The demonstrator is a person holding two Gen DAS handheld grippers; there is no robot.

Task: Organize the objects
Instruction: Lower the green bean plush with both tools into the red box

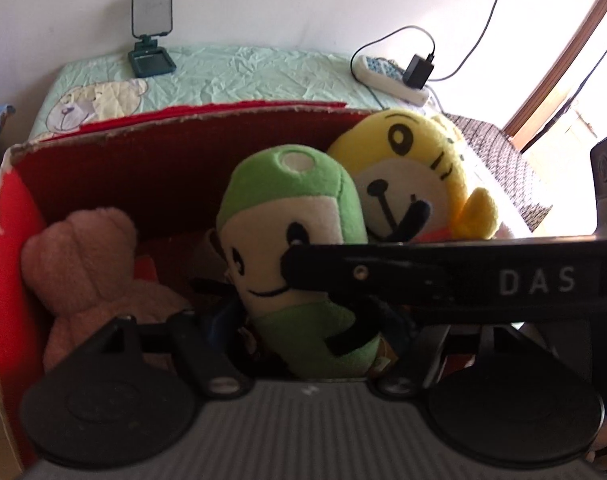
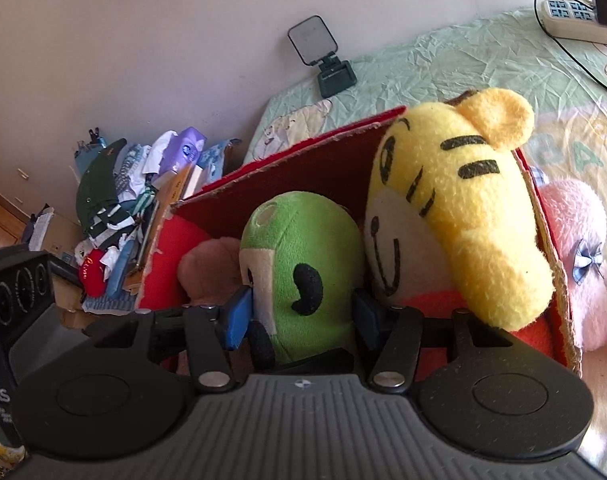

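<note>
A red cardboard box (image 1: 115,160) stands on the bed and holds a pink bear (image 1: 83,256), a green plush doll (image 1: 303,208) and a yellow tiger plush (image 1: 407,168). My right gripper (image 2: 303,312) is shut on the green doll's head (image 2: 303,256), with a blue pad (image 2: 237,316) pressed to each side. In the left wrist view its black finger (image 1: 383,276) crosses the doll's face. My left gripper (image 1: 311,320) straddles the doll's lower body. Its left pad (image 1: 219,320) stands slightly off the doll and its right finger is hidden behind the right gripper.
A green-based stand (image 1: 151,40) and a power strip with charger (image 1: 391,76) lie on the mint quilt (image 1: 243,76) by the wall. A pale pink plush (image 2: 583,264) lies outside the box's right wall. A pile of clutter (image 2: 135,208) sits on the floor at the left.
</note>
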